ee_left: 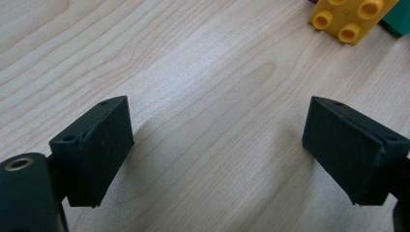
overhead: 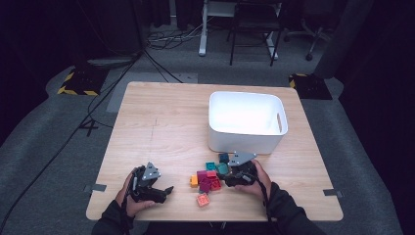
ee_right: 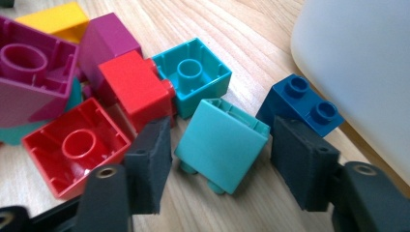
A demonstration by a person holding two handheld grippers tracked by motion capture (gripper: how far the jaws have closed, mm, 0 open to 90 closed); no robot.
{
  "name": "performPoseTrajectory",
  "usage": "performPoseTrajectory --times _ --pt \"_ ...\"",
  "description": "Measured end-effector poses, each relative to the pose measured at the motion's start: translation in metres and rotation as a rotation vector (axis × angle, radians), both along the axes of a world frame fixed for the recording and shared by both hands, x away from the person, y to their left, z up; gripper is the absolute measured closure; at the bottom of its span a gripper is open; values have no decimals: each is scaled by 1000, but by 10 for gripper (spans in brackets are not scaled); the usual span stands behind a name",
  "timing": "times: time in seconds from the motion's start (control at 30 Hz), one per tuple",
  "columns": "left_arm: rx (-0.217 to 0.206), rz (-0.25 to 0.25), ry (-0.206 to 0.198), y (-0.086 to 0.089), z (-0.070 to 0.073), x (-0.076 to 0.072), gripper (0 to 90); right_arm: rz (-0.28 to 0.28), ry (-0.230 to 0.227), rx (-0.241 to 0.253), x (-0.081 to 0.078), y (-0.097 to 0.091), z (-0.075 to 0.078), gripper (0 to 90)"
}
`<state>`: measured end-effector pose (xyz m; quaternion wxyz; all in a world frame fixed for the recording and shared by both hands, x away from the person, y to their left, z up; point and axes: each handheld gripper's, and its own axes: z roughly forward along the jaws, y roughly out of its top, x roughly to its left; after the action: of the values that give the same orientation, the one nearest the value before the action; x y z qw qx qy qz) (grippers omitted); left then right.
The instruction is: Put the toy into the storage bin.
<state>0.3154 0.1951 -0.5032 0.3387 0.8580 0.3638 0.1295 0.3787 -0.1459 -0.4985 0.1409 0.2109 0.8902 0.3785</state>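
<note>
Right gripper (ee_right: 220, 159) down at the brick pile near the table's front edge, jaws spread around a tilted turquoise brick (ee_right: 222, 142); a narrow gap shows on each side, pads not pressing it. Same brick lying on the wood, studs toward the camera's lower side, hemmed in closely: teal brick (ee_right: 193, 75) touching its far corner, red brick (ee_right: 135, 89) just beside the near jaw, dark blue brick (ee_right: 300, 104) just behind the other jaw and right against the white bin (overhead: 247, 120). More crowding on the pile's far side: open red brick (ee_right: 72, 145), magenta bricks (ee_right: 34, 72), yellow brick (ee_right: 55, 19). Left gripper (ee_left: 217, 145) resting over bare wood, jaws spread wide with nothing between, a yellow brick's corner well ahead. Wide open table (overhead: 161, 122) behind and left of the pile; little room between pile and bin wall.
</note>
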Motion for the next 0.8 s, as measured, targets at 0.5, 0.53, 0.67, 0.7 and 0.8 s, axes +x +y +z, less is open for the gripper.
performPoseTrajectory --times 0.5,0.53,0.67,0.7,0.8 --pt "-2 2 -1 0 0 0 111 -32 13 20 -3 -12 4 591" --pt "-1 2 -1 0 0 0 111 -36 17 21 -5 -14 5 592" --pt "-1 2 0 0 0 0 111 -21 -6 34 -9 -22 14 593" --pt "0 0 0 0 0 0 111 -26 -5 45 -11 -24 17 593" --pt "1 0 -1 0 0 0 111 -26 -32 60 -13 -34 26 593"
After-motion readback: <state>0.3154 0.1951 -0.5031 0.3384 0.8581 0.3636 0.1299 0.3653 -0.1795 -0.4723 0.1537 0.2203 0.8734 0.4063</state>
